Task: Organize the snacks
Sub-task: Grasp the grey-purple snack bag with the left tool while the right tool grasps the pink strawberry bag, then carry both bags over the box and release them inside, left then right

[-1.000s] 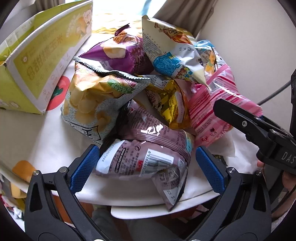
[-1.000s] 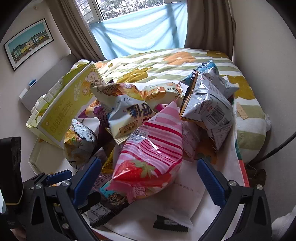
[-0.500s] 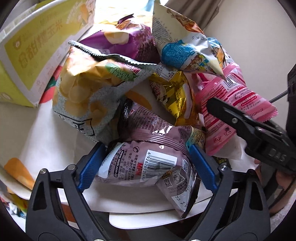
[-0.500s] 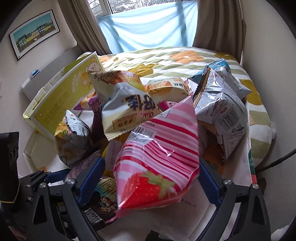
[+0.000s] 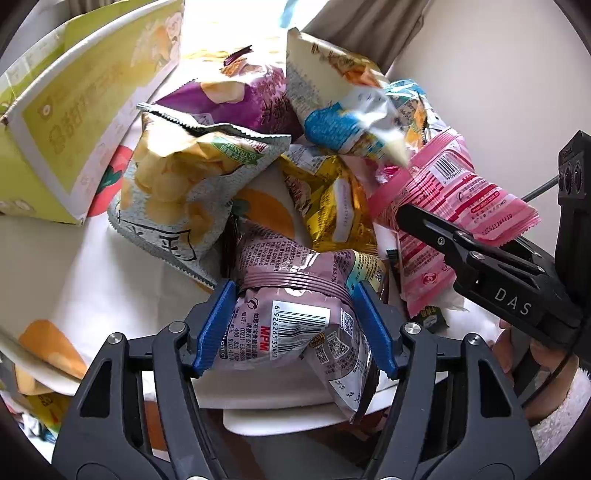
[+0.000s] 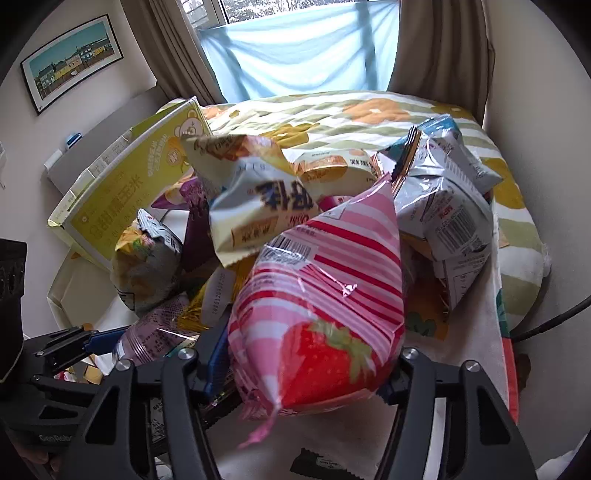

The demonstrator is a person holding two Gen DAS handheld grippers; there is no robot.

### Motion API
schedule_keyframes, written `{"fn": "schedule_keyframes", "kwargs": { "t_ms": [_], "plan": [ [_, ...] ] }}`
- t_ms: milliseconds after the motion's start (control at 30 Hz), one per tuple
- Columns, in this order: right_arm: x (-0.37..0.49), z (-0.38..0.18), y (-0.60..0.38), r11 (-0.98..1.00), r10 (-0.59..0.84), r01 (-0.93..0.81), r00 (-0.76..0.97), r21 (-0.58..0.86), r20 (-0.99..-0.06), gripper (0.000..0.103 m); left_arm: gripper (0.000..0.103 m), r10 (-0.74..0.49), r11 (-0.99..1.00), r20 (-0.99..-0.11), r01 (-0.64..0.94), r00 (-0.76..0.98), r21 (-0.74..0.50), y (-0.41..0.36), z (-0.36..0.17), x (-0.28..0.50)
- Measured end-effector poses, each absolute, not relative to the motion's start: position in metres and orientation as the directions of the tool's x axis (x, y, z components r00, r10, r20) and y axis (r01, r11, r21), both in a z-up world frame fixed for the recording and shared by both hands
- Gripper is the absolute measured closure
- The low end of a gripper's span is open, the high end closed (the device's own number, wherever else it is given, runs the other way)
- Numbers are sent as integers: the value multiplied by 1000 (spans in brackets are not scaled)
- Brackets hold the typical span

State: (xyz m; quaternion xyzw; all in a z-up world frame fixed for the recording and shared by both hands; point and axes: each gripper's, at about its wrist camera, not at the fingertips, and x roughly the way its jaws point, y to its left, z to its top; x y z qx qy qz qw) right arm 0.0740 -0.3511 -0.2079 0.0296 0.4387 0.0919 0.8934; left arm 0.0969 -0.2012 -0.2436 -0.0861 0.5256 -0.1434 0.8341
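Window: a window (image 6: 266, 7) at the back lets in daylight.
Curtains: brown curtains (image 6: 439, 48) hang beside a light blue cloth (image 6: 299, 59).
Walls: plain and pale, with a framed picture (image 6: 72, 62) of houses.
Bed: a bed (image 6: 517, 236) with a striped, orange-flowered cover.

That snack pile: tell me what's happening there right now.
A person is sorting a heap of snack bags with two handheld grippers. The left gripper is clamped on a mauve bag at the pile's near edge. The right gripper squeezes a pink striped strawberry bag. An open yellow carton stands beside the pile.
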Motion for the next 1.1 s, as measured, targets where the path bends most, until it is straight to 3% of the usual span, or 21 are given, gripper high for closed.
{"fn": "schedule_keyframes", "kwargs": {
  "t_ms": [333,700,1100],
  "plan": [
    [54,-165,-350,991,125,-113,636,68,-761,48,41,-358,933,-825,194,438,-302,-202,-205,84],
    [43,-86,-337,989,102,-147,719,-7,-688,48,41,-364,931,-713,221,599,-290,-184,-108,78],
    [97,-42,-244,978,150,-210,760,-20,-632,48,41,-296,954,-644,183,705,-238,-72,-52,141]
  ]
}}
